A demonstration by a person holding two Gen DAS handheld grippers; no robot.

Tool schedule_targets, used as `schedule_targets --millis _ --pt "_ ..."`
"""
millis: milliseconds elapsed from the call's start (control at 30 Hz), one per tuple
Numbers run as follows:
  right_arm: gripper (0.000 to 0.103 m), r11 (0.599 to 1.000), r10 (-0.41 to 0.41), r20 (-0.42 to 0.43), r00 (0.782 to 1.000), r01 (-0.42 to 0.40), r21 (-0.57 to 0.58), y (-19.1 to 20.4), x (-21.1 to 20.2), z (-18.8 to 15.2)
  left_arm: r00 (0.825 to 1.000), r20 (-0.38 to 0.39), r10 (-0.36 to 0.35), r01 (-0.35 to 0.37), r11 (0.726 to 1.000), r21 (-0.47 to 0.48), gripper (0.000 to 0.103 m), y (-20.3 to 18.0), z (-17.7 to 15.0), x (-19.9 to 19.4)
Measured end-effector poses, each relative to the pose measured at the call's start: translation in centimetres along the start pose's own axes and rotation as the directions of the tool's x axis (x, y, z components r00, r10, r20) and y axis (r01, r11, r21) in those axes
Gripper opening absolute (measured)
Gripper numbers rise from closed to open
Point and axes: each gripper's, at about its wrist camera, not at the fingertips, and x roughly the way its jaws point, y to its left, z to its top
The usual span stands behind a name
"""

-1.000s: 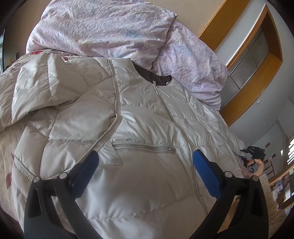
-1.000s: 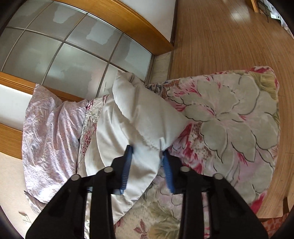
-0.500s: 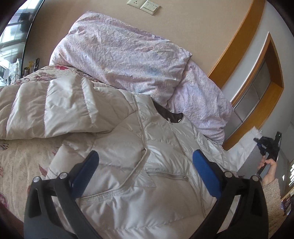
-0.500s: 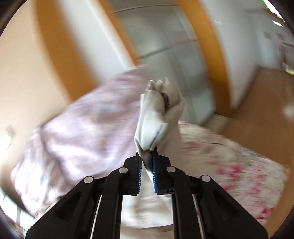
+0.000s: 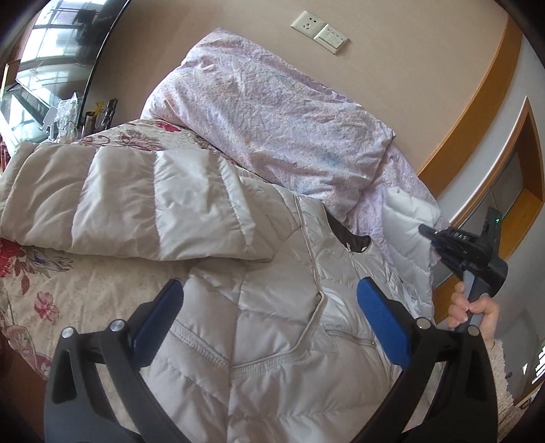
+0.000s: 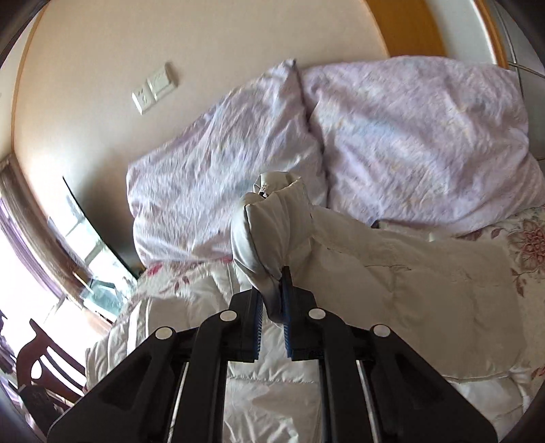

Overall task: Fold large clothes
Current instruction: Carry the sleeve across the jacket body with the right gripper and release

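Observation:
A cream quilted jacket (image 5: 272,340) lies front up on the bed, with a dark collar lining near the pillows. One sleeve (image 5: 136,204) lies stretched out to the left. My left gripper (image 5: 269,296) hovers open just above the jacket's chest, nothing between its blue pads. At the right, a hand carries my right gripper (image 5: 427,231), which is shut on the other sleeve (image 5: 405,231) and lifts it off the bed. In the right wrist view the gripper (image 6: 272,303) pinches that sleeve's cuff (image 6: 272,231), and the sleeve hangs back to the jacket (image 6: 408,279).
Two lilac pillows (image 5: 272,119) (image 6: 425,136) lean on the wall behind the jacket. A floral bedspread (image 5: 51,306) covers the bed. Wall sockets (image 5: 320,29) sit above. A cluttered ledge (image 5: 85,116) by the glass is far left; a dark chair (image 6: 44,357) stands beside the bed.
The right gripper closed on the sleeve cuff, lifted it off the bed and swung round to face the pillows. The left gripper slid left across the jacket, still open.

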Motion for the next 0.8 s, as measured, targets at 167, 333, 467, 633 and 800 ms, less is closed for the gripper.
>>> schedule_targets --millis 167,333,467,633,800 --pt "0.012 0.972 -0.153 -0.187 0.970 0.114 -0.205 3.4 6.8 -7.0 0.999 0.031 0.033 -0.032 0.999 -0.029 0.101 1.3 0.5 -0.8" --pt "0.041 0.850 -0.331 -0.191 0.924 0.204 -0.486 6.7 8.5 -12.0 0.998 0.029 0.062 -0.060 0.996 -0.068 0.101 3.0 1.2 -1.0" --pt "0.056 0.867 -0.209 -0.202 0.957 0.086 -0.490 8.1 5.0 -11.1 0.996 0.037 0.083 -0.079 0.991 -0.112 0.101 4.5 1.6 -1.2" --pt "0.056 0.949 -0.217 -0.076 0.973 0.192 -0.251 3.9 3.6 -6.2 0.992 0.061 0.114 -0.105 0.984 -0.142 0.101 5.7 1.8 -1.6" --pt "0.055 0.934 -0.310 -0.217 0.926 0.254 -0.251 2.4 9.8 -6.9 0.993 0.076 0.094 -0.076 0.975 -0.208 0.101 7.1 1.6 -1.7"
